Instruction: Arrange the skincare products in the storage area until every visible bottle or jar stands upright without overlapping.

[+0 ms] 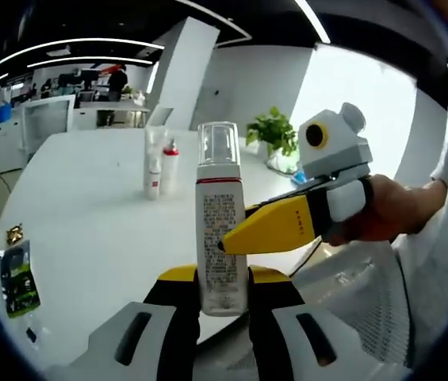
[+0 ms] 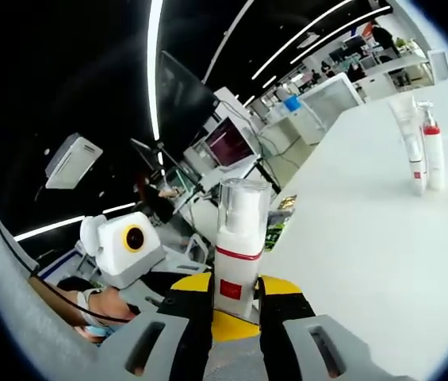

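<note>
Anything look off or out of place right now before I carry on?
One oddity: the pump bottle is off the table, held upright in the air with both the left gripper and the right gripper closed on it. The tube and small bottle stand upright side by side. No spills or damage visible.

Label text on foam bottle unreadable.

The left gripper has two black jaws with yellow parts near the tips and grey bodies with dark oval slots. The right gripper has the same look. Seen from the side, its yellow jaw carries small dark lettering and joins a white handle. The person wears a light grey sleeve.
</note>
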